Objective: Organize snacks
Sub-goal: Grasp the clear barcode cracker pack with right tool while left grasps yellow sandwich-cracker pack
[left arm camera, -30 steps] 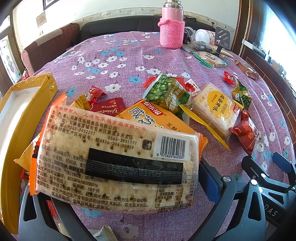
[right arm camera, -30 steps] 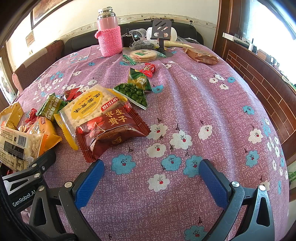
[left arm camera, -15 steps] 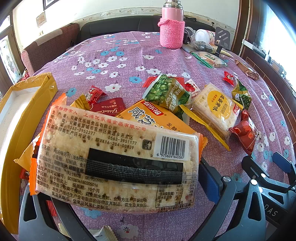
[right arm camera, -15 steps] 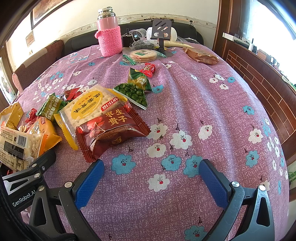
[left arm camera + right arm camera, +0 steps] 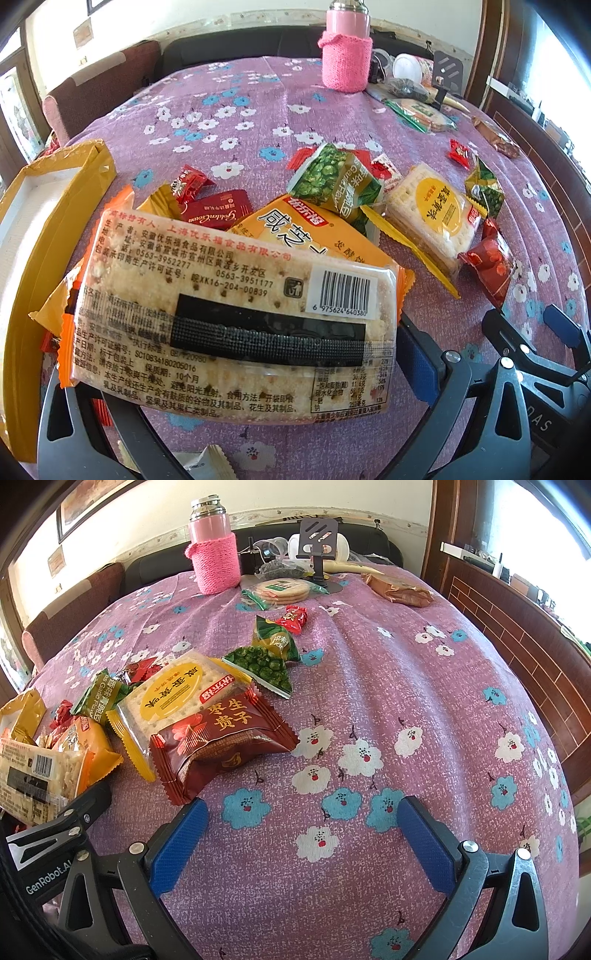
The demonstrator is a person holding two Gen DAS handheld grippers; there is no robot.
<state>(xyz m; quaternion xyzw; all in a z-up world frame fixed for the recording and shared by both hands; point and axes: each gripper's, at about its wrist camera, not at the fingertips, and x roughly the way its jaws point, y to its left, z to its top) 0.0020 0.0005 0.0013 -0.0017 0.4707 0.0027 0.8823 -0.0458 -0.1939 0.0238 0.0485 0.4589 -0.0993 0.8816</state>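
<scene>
My left gripper [image 5: 236, 365] is shut on a clear cracker packet [image 5: 229, 314] with a barcode, held above the table beside the yellow box [image 5: 48, 206] at the left. The packet also shows in the right wrist view [image 5: 33, 775]. My right gripper [image 5: 303, 842] is open and empty, low over the purple flowered cloth, just right of a dark red date-cake packet [image 5: 221, 738]. Loose snacks lie in a pile: a yellow cracker packet [image 5: 177, 698], green pea packets [image 5: 332, 181] [image 5: 262, 668], an orange packet [image 5: 310, 236] and small red sweets [image 5: 192, 184].
A pink flask in a knitted sleeve [image 5: 214, 550] stands at the far side, with a phone stand [image 5: 317, 550], a round cracker pack [image 5: 282, 589] and a brown packet [image 5: 400, 589]. A wooden ledge [image 5: 517, 620] runs along the right of the table.
</scene>
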